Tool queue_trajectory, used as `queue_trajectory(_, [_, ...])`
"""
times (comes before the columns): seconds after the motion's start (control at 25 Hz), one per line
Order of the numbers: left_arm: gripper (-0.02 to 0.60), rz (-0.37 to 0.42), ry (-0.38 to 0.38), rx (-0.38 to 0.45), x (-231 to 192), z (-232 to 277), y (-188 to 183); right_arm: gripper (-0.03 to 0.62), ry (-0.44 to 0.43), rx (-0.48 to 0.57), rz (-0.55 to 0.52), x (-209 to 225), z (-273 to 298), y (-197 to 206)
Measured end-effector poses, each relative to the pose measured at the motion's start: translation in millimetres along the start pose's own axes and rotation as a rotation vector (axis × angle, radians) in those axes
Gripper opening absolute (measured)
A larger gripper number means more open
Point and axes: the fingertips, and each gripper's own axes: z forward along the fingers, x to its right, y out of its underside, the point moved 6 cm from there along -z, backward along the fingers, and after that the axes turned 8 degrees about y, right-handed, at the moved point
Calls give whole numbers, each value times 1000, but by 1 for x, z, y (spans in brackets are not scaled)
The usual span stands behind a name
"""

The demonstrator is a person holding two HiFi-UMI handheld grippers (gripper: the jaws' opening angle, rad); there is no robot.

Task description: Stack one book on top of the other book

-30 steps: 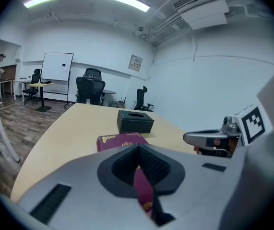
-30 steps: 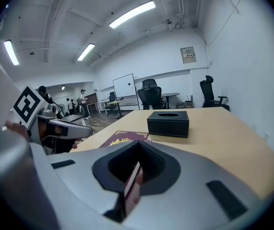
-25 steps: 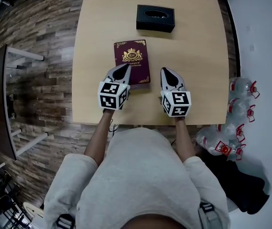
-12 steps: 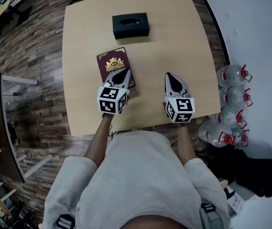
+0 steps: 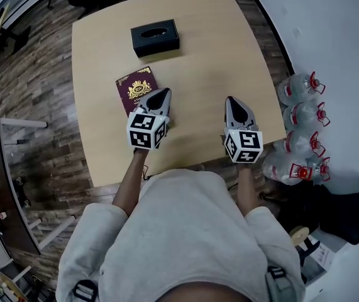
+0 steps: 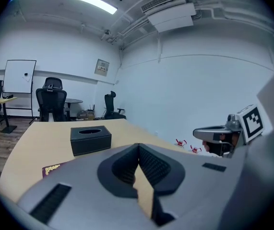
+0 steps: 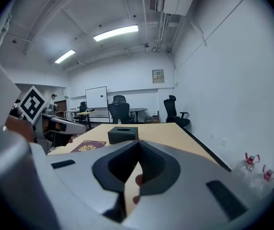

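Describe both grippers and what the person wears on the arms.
The left gripper and right gripper match: grey tapered shells, black ribbed pads inside the jaws, and a white cube with black square markers at the rear. The person wears short light grey sleeves.

Bright ceiling strip lights (image 7: 116, 32); fisheye edges.

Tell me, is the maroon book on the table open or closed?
Closed. The maroon book lies flat on the table, its front cover with the gold crest facing up.
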Motion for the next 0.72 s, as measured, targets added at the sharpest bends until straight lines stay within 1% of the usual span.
queue_trajectory(0.32, [11,37,22,3,14,4,-5,3,42,21,6,23,-14,-1])
queue_trajectory(0.72, [11,42,25,7,22,8,-6,3,26,29,20,28,-18,2])
